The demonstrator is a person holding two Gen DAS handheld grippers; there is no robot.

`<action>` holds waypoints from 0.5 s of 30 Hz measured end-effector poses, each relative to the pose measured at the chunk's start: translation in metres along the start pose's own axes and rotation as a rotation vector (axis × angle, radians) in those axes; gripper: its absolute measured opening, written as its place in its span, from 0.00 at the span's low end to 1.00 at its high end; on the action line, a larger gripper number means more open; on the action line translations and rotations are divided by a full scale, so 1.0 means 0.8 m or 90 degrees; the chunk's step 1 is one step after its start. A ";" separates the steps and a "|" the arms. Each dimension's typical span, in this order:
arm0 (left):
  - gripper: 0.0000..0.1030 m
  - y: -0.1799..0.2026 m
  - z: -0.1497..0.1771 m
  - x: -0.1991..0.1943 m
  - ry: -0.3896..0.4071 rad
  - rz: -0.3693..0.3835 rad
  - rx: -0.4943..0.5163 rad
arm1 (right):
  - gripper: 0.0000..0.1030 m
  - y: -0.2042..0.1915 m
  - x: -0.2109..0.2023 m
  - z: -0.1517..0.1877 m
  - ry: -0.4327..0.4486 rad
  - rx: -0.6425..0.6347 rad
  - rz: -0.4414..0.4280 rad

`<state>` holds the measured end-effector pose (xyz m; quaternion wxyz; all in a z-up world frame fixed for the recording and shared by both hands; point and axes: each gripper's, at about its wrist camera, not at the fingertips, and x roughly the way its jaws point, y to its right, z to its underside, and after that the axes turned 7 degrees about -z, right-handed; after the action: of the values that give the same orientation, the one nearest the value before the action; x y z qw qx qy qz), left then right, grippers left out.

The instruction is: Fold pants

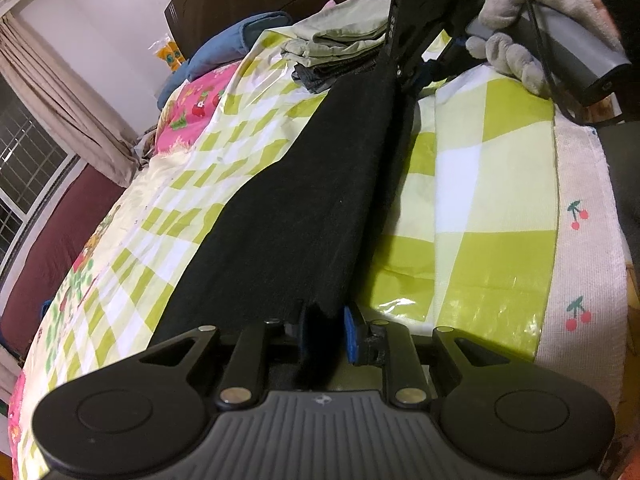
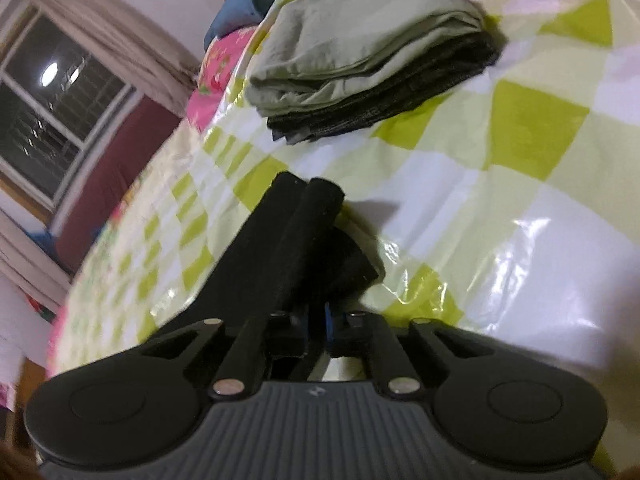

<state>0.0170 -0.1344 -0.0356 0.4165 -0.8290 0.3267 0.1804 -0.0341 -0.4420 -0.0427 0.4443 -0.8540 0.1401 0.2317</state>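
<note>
Between the closed jaws of the left gripper (image 1: 326,334), a pinched hem of the long black soft-knit pants (image 1: 304,200), with one blue pad (image 1: 352,334) showing beside the cloth. Between the jaws of the right gripper (image 2: 316,322), likewise clamped, the other end of the same garment, bunched into dark rolls ahead of the fingers. Stretched taut from one tool to the other above the glossy green-and-white checked plastic sheet (image 1: 492,208) covering the bed, legs apparently laid one on the other.

Judged light, limp and faintly clingy: no stiffness to hold a crease, likely to sag in the middle and slide on the slick plastic. Best held at the corners of waistband and cuffs, through all layers, as seems the case now.

Seen only from the left wrist: the full run of the pants, the gloved hand (image 1: 528,36) around the right tool's handle, and the white cherry-print towel (image 1: 580,240) at the bed's edge. Seen better from the right wrist: the stack of folded clothes (image 2: 360,52), pale green on dark grey, lying well apart beyond the bunched end, plus the dark window (image 2: 52,112).
</note>
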 end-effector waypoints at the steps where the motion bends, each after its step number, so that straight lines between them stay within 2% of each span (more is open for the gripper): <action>1: 0.35 0.001 -0.001 0.000 0.000 -0.001 0.005 | 0.05 0.002 0.001 -0.001 0.002 0.006 0.001; 6: 0.35 0.006 -0.006 0.002 -0.007 -0.005 0.025 | 0.06 0.007 0.022 -0.006 0.003 0.036 -0.019; 9: 0.35 0.007 -0.007 -0.002 -0.010 -0.007 0.035 | 0.03 0.017 0.004 -0.014 0.012 0.074 -0.063; 11: 0.35 0.008 -0.007 -0.005 -0.007 -0.001 0.039 | 0.03 0.022 -0.015 -0.015 0.027 0.078 -0.072; 15: 0.35 0.018 -0.005 -0.003 -0.002 0.009 0.054 | 0.02 0.038 -0.029 -0.012 0.048 0.082 -0.045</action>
<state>0.0049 -0.1428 -0.0401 0.4503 -0.8080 0.3395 0.1706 -0.0649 -0.4662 -0.0466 0.5008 -0.8360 0.1415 0.1741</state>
